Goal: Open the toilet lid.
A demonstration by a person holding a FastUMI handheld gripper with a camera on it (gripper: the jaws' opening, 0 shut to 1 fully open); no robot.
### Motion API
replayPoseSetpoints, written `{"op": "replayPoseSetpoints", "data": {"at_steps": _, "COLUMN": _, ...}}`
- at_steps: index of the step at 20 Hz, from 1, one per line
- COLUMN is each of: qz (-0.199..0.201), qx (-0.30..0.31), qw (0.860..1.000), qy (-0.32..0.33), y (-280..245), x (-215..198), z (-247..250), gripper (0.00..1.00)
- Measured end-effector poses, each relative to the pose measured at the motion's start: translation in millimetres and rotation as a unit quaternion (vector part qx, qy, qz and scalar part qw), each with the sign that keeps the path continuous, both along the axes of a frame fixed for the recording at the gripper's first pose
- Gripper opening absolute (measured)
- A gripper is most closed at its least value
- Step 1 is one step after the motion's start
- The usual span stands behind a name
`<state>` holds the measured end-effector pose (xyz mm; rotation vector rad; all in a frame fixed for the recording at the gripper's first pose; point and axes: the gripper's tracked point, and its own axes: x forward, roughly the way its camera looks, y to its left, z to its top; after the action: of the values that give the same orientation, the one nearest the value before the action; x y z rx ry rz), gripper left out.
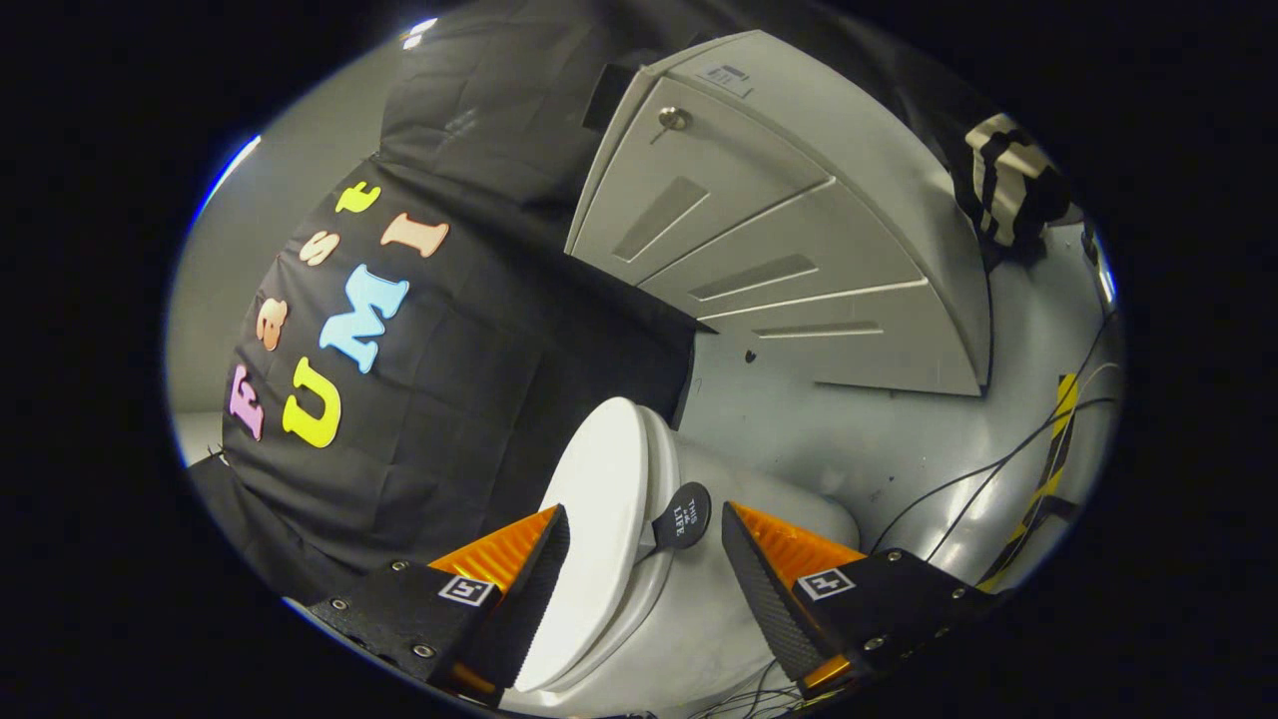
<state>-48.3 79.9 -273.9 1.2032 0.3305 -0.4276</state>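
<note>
The grey locker cabinet (799, 270) stood beyond everything, its upper door carrying a keyed lock (674, 118), with cables (998, 469) trailing over the grey floor (849, 429) beside it. Nearer, the white toilet (699, 599) sat just ahead of the gripper (644, 559), tilted in the rolled view, and its lid (599, 519) appeared to lie down on the seat — so the opening had not yet begun. The gripper's jaws stood wide apart and held nothing; the left finger (534, 589) overlapped the lid's outer face, though contact could not be confirmed, and the right finger (764, 589) stood clear over the bowl. Between them a small dark round tab (684, 514) stuck out from the lid's rim. The step in hand looked like the approach: the next move probably called for closing on that tab or hooking the rim, then swinging the lid away from the seat. The tab bore small writing — not clear enough to trust.
</note>
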Motion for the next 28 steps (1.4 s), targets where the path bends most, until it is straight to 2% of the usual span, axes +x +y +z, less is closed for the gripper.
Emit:
{"op": "replayPoseSetpoints", "data": {"at_steps": 4, "qz": -0.008, "qx": 0.032, "qw": 0.999, "qy": 0.013, "y": -2.8, "x": 7.3, "z": -10.8, "gripper": 0.79}}
{"op": "replayPoseSetpoints", "data": {"at_steps": 5, "qz": -0.009, "qx": 0.035, "qw": 0.999, "qy": 0.017, "y": -4.5, "x": 8.7, "z": -16.1, "gripper": 0.68}}
{"op": "replayPoseSetpoints", "data": {"at_steps": 10, "qz": -0.007, "qx": 0.038, "qw": 0.999, "qy": 0.031, "y": -8.8, "x": 6.0, "z": -23.1, "gripper": 0.39}}
{"op": "replayPoseSetpoints", "data": {"at_steps": 11, "qz": -0.008, "qx": 0.038, "qw": 0.999, "qy": 0.036, "y": -9.4, "x": 5.3, "z": -25.9, "gripper": 0.30}}
{"op": "replayPoseSetpoints", "data": {"at_steps": 17, "qz": -0.019, "qx": 0.065, "qw": 0.996, "qy": 0.062, "y": -9.5, "x": 5.0, "z": -31.0, "gripper": 0.04}}
{"op": "replayPoseSetpoints", "data": {"at_steps": 20, "qz": -0.016, "qx": 0.065, "qw": 0.995, "qy": 0.077, "y": -8.2, "x": 5.4, "z": -29.9, "gripper": 0.01}}
{"op": "replayPoseSetpoints", "data": {"at_steps": 24, "qz": 0.011, "qx": 0.021, "qw": 0.993, "qy": 0.118, "y": -10.7, "x": 9.6, "z": -24.5, "gripper": 0.00}}
{"op": "replayPoseSetpoints", "data": {"at_steps": 28, "qz": 0.011, "qx": 0.011, "qw": 0.991, "qy": 0.133, "y": -13.3, "x": 10.3, "z": -13.0, "gripper": 0.00}}
